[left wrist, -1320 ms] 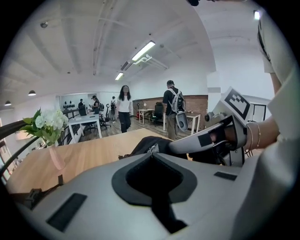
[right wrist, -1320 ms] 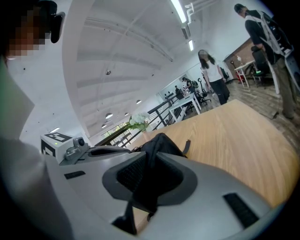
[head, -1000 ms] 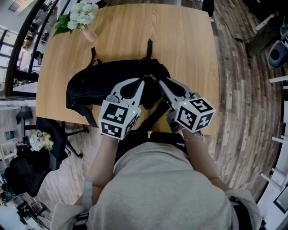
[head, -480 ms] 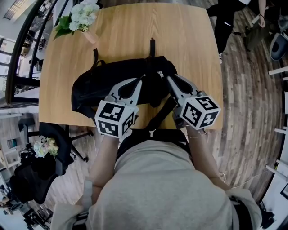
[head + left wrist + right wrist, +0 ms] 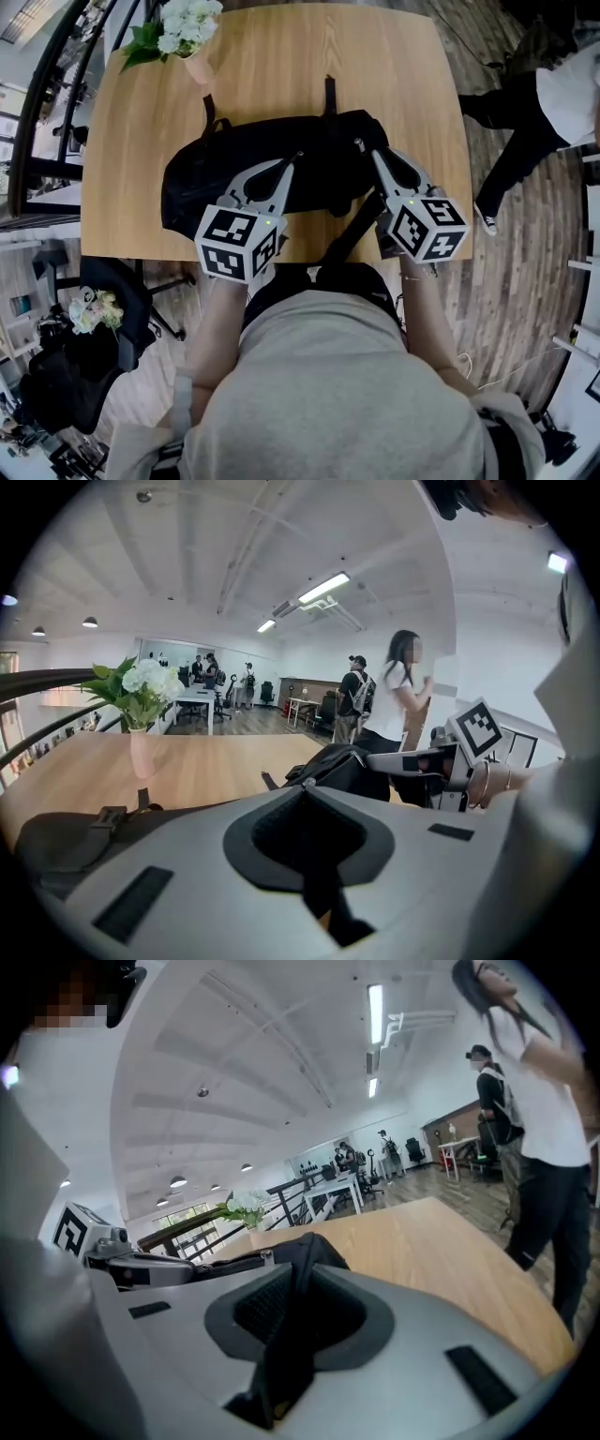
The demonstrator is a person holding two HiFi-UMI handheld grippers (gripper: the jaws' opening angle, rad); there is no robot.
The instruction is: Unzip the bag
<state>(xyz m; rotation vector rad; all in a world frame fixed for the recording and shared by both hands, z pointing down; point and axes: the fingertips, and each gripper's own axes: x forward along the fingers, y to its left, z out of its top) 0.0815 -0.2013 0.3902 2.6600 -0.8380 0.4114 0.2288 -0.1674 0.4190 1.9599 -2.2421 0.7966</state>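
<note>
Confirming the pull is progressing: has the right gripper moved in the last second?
Yes. The right gripper, clamped on the bag, has shifted right, closer to the right edge of the table.

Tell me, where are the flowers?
In the head view, the flowers stand in a pink vase at the far left corner of the table. They are beyond the black bag and not touching it.

A light wooden desk stands on a plank floor. At its far left corner sits a pink vase of white flowers. A person in a white top and dark trousers walks on the right. Near left stands a black chair, with another white bouquet beside it.
</note>
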